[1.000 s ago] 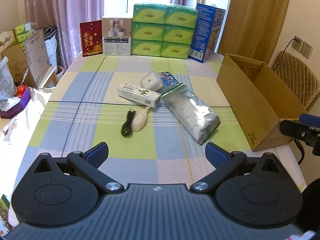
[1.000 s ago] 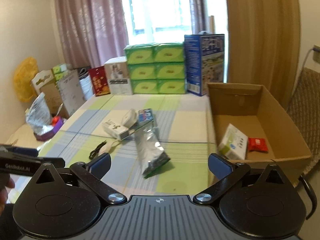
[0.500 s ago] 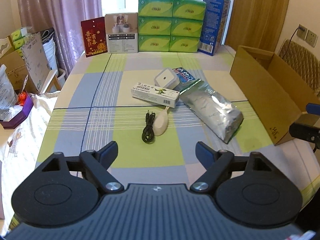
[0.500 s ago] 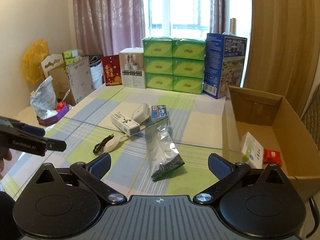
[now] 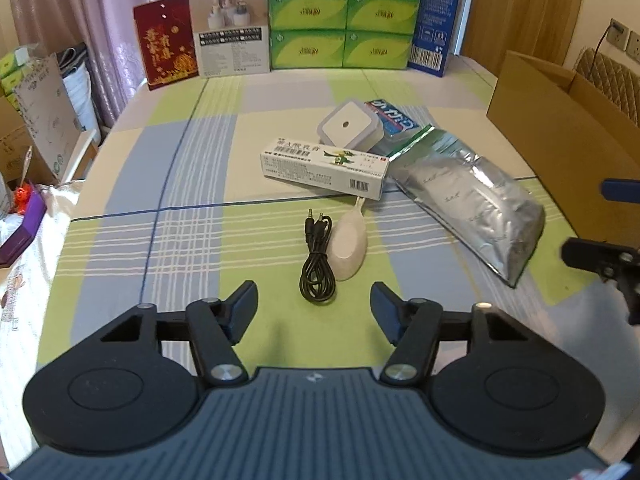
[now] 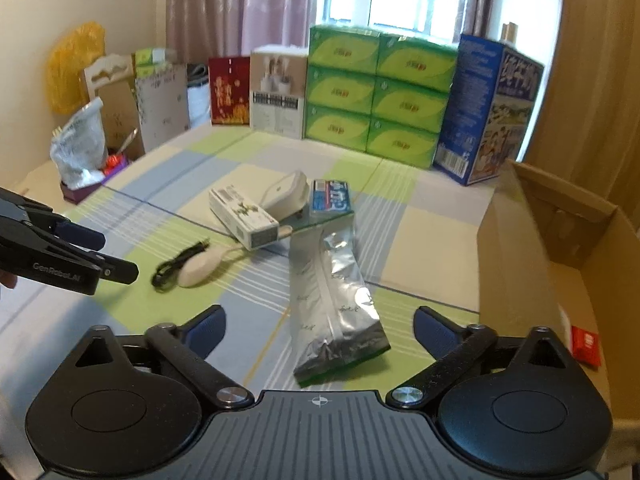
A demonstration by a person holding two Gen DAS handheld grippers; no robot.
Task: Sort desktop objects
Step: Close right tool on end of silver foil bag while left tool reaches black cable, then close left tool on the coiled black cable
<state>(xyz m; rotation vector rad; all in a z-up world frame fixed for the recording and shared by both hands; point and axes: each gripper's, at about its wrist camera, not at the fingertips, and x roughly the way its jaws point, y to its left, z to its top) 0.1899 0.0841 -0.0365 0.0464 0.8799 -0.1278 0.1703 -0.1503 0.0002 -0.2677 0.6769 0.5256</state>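
Note:
A coiled black cable (image 5: 316, 266) and a white oval device (image 5: 347, 245) lie side by side just ahead of my open left gripper (image 5: 314, 306), which holds nothing. Behind them sit a long white carton (image 5: 324, 168), a white square device (image 5: 348, 128) and a blue packet (image 5: 394, 118). A silver foil pouch (image 6: 332, 300) lies lengthwise in front of my open right gripper (image 6: 320, 332), its near end between the fingertips' line of sight. The left gripper (image 6: 120, 258) shows at the left of the right wrist view. An open cardboard box (image 6: 520, 248) stands at the right, with a red packet (image 6: 586, 346) inside.
The checked tablecloth (image 5: 168, 240) covers the table. Green tissue boxes (image 5: 344, 12), a tall blue carton (image 5: 438, 16), a white box (image 5: 230, 32) and a red card (image 5: 166, 40) line the far edge. Bags and cartons (image 5: 44, 112) crowd the floor at the left.
Both grippers have moved forward and lower over the table: the left toward the cable and oval device, the right toward the silver pouch. Both stay open.

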